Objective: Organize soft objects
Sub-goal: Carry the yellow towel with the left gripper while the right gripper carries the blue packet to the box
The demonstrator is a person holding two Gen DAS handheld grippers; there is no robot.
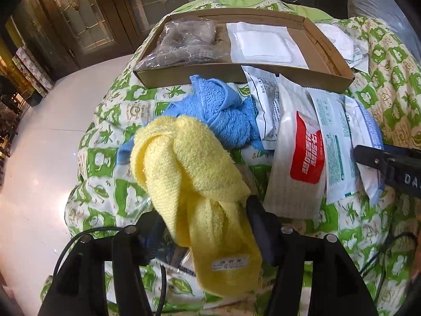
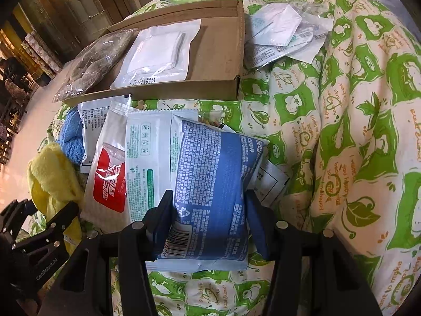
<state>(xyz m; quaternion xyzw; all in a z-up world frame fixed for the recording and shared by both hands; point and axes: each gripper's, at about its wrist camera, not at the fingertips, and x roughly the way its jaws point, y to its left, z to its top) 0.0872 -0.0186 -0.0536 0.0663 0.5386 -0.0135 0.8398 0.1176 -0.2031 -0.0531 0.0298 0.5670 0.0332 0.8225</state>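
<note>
Near the bed's floor-side edge, your left tongs clamp the limp yellow terry towel by a bunched fold; your right tongs pinch the light, slippery blue plastic packet across its lower end.

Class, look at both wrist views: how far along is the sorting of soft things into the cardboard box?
Done: the cardboard box already holds a grey bagged item and a white pouch. In hand: the left gripper has the yellow towel between its fingers; the right gripper is closed on the blue packet. Left: the blue towel, the red-label packet and other packets lie on the quilt.
</note>
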